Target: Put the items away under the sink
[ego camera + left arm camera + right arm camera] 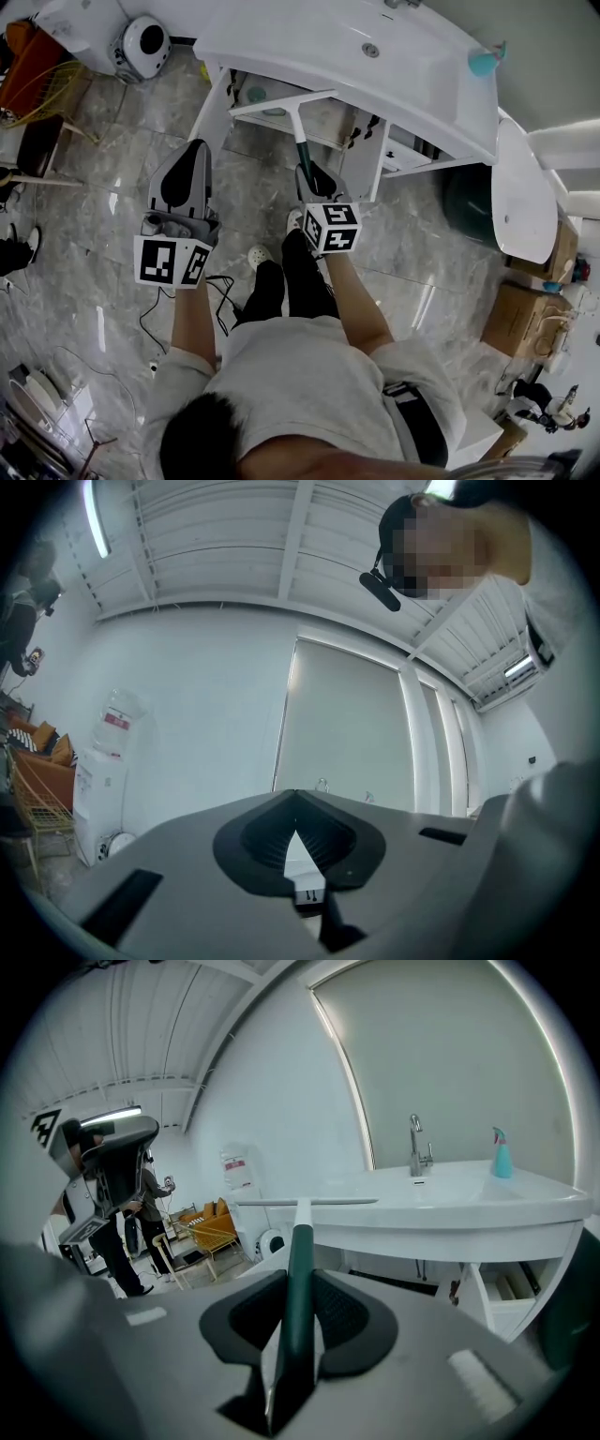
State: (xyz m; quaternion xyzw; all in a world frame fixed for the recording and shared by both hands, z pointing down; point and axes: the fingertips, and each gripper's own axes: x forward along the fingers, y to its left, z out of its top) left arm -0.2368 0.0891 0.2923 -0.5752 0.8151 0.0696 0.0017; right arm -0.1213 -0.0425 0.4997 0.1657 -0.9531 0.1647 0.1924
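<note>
My right gripper (309, 174) is shut on the dark green handle of a squeegee (298, 139), whose white blade lies crosswise in front of the open cabinet (330, 124) under the white sink (309, 42). In the right gripper view the squeegee (301, 1241) runs straight out between the jaws of the right gripper (300, 1277), its blade level with the sink's rim (450, 1206). My left gripper (196, 148) hangs over the floor left of the cabinet, jaws together and nothing in them. The left gripper view shows the left gripper (296, 801) pointing at a bare wall.
The cabinet doors (371, 157) stand open. A teal spray bottle (485, 62) sits on the sink's right end, near the faucet (418, 1147). A dark green bin (469, 202) stands right of the cabinet, cardboard boxes (525, 319) further right. A round white appliance (145, 43) and cables (220, 291) lie on the floor.
</note>
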